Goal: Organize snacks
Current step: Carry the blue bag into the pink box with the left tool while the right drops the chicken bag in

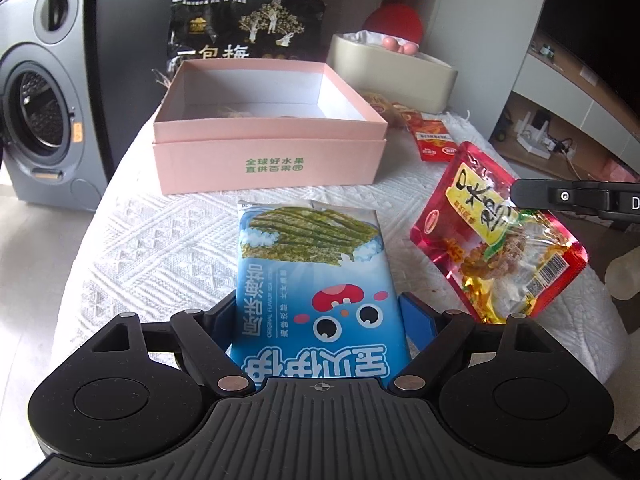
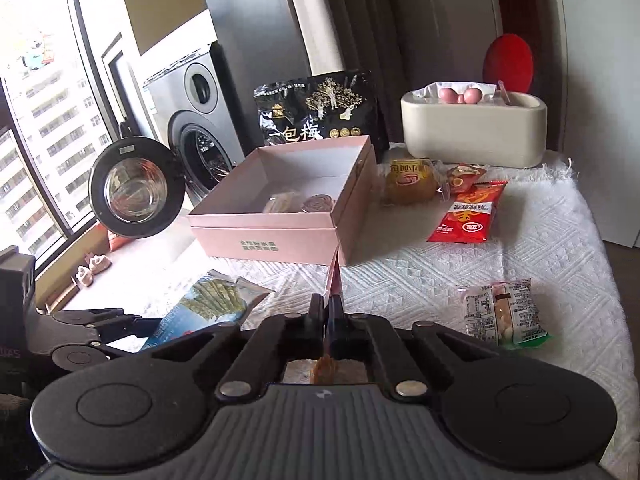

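Note:
My left gripper (image 1: 320, 316) is shut on a blue seaweed snack pack (image 1: 312, 264), its pads pressing the pack's two sides above the white cloth. The same pack (image 2: 212, 304) shows tilted at the lower left of the right wrist view. My right gripper (image 2: 329, 308) is shut on the thin edge of a red snack pouch (image 2: 334, 280), seen edge-on there. In the left wrist view that red pouch (image 1: 500, 236) hangs tilted from the right gripper (image 1: 520, 196). An open pink box (image 1: 272, 160) stands beyond both, with a couple of small snacks (image 2: 296, 202) inside.
A black plum bag (image 2: 320, 108) stands behind the box and a beige tub (image 2: 472, 136) at the back right. A yellow bun pack (image 2: 408, 180), a red packet (image 2: 466, 216) and a green-edged packet (image 2: 504, 312) lie on the cloth. A washing machine (image 1: 36, 120) stands left.

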